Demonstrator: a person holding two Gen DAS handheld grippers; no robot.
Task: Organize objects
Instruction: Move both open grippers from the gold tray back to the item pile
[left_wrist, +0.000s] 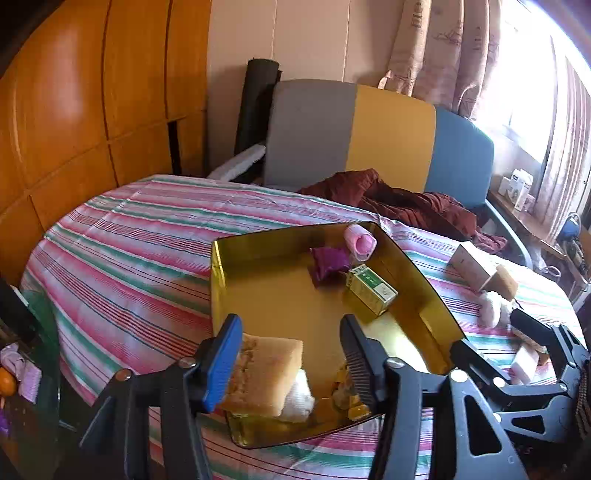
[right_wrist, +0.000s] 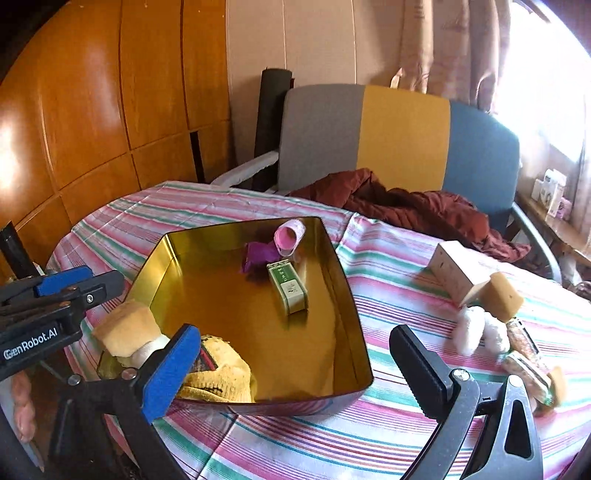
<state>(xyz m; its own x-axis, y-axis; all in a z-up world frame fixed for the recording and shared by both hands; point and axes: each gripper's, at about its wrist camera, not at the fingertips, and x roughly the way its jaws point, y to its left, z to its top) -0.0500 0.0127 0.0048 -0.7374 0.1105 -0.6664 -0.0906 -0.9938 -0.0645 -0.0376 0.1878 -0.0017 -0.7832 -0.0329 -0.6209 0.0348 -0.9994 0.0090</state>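
A gold tin box stands on the striped tablecloth. In it lie a pink roll, a purple cloth and a small green tin. My left gripper is open over the box's near-left corner. A tan spongy piece with a white end lies against its blue pad, clear of the black pad. My right gripper stands wide open at the box's near edge. A yellow knit cloth lies inside the box beside its blue pad.
Right of the box lie a beige carton, a tan block, a white fluffy thing and some packets. A dark red garment lies at the table's far side, before a grey, yellow and blue chair back.
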